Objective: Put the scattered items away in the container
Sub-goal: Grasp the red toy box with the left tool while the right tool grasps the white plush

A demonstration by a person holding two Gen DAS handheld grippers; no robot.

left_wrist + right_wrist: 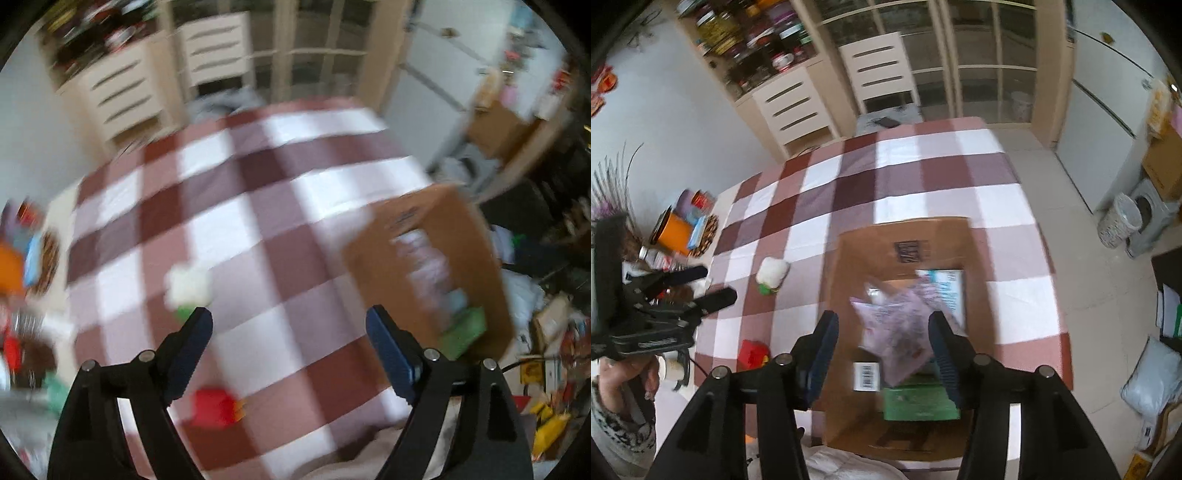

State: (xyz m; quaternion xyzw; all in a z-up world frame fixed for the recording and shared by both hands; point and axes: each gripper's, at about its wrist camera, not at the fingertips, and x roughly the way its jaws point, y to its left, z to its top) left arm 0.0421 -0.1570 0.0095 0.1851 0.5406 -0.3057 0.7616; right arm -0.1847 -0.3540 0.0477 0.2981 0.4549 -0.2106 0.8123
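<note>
Right gripper [882, 332] open over the cardboard box [849, 258] mid-frame, pink packet [897, 332] dropping in. Left gripper [288, 332] open, empty. White toy [772, 273] & red toy [753, 354] lower left on worktop, risk: fast, blurry swing = missed grab imo.

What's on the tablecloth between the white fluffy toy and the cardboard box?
Nothing: in the right wrist view only bare checked tablecloth lies between the white fluffy toy and the cardboard box.
</note>
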